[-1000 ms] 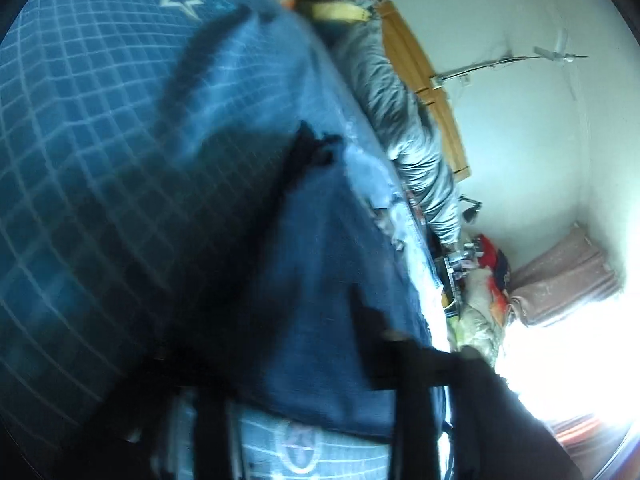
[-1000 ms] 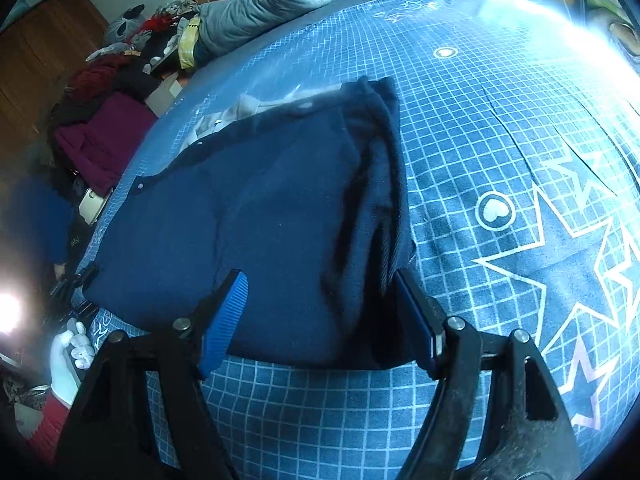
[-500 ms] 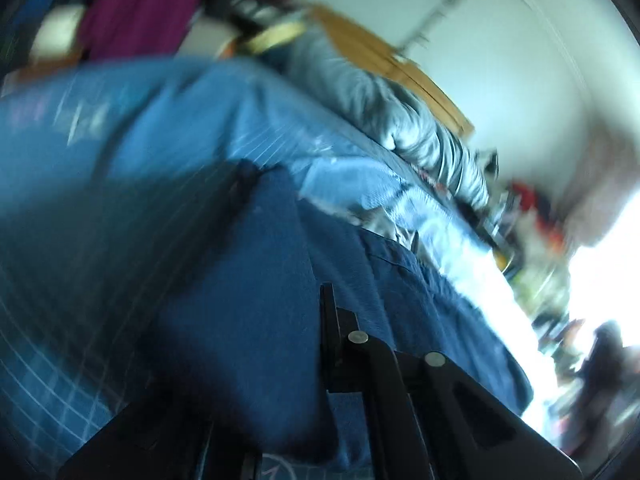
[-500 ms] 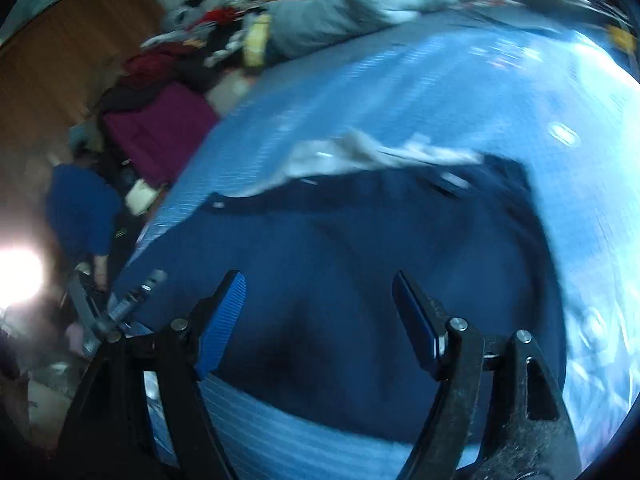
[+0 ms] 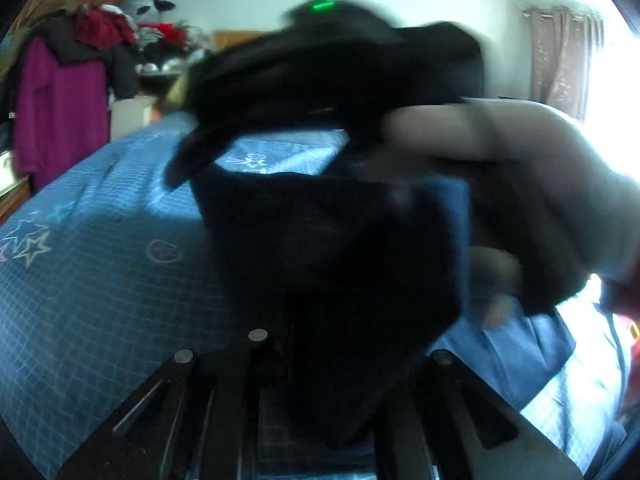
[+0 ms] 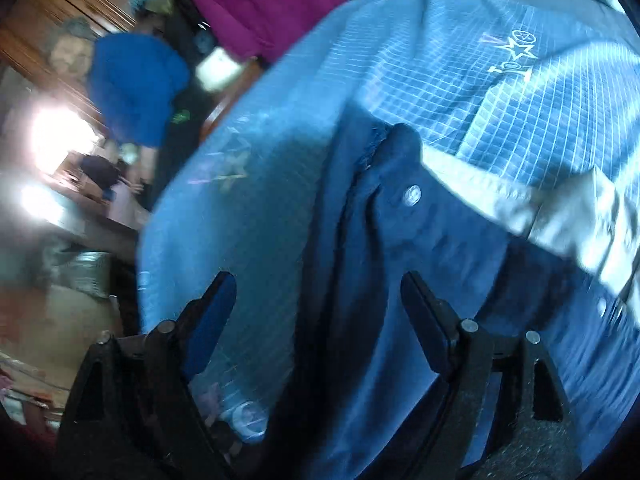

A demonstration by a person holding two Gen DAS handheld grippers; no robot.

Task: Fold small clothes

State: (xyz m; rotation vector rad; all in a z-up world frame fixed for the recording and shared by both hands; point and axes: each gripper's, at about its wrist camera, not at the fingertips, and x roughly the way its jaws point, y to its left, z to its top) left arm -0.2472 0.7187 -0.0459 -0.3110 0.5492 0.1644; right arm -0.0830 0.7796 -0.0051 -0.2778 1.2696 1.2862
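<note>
Left gripper (image 5: pixel 340 360): fingers clamped on the navy garment (image 5: pixel 332 264), which hangs bunched just ahead of them, above the bed (image 5: pixel 100 280).
Right gripper (image 6: pixel 316 304): fingers spread apart, empty; navy cloth lies between and beyond them.
Blur: heavy.

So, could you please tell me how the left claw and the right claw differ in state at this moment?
The left claw has dark navy garment bunched between its fingers and lifted off the blue grid bedsheet; the right claw stands open and holds nothing. The left claw's view is filled by hanging cloth, while the right claw hovers over the garment's buttoned edge lying on the sheet. Both have black frames.
</note>
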